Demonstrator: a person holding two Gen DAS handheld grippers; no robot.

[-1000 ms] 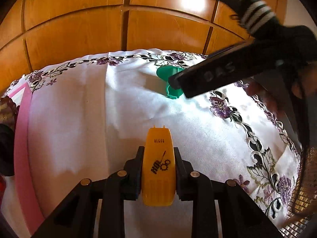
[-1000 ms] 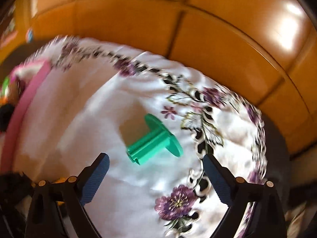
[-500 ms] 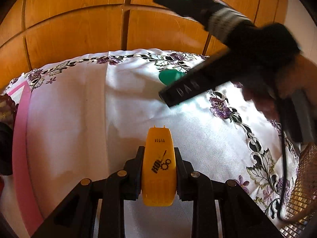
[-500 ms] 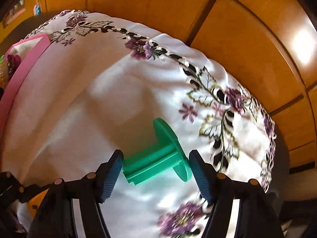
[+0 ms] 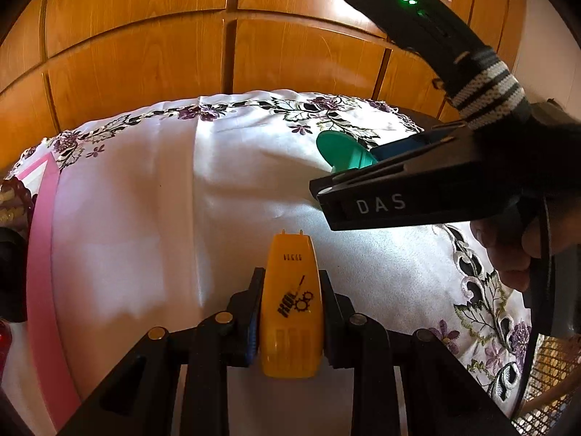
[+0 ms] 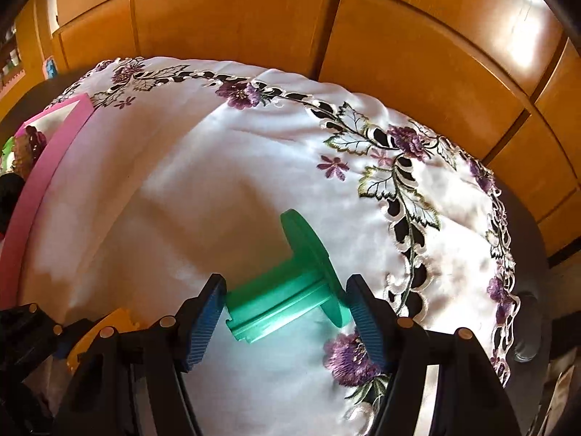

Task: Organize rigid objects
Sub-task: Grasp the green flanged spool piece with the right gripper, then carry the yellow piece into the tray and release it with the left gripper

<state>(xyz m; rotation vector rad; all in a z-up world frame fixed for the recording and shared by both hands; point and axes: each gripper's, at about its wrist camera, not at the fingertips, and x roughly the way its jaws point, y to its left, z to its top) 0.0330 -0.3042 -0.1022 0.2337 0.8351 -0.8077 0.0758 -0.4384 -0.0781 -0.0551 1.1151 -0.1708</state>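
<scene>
My left gripper [image 5: 290, 287] is shut on a yellow plastic tool [image 5: 291, 301] with a black gear logo and holds it over the white embroidered tablecloth [image 5: 145, 200]. A green spool-shaped part [image 6: 290, 283], a shaft with a round flange, lies on the cloth. My right gripper [image 6: 285, 294] has its blue-padded jaws on either side of it, touching its shaft end and flange. The flange [image 5: 343, 152] also shows in the left wrist view, behind the right gripper's black body [image 5: 399, 196].
A pink tray [image 5: 43, 254] with dark and red items stands at the left; it also shows in the right wrist view [image 6: 40, 181]. Wooden panels [image 5: 254, 54] rise behind the table. A woven basket [image 5: 548, 381] sits at the right edge.
My right gripper has come down around the green spool part and its jaws have narrowed onto it. My left gripper has kept still with the yellow tool.
</scene>
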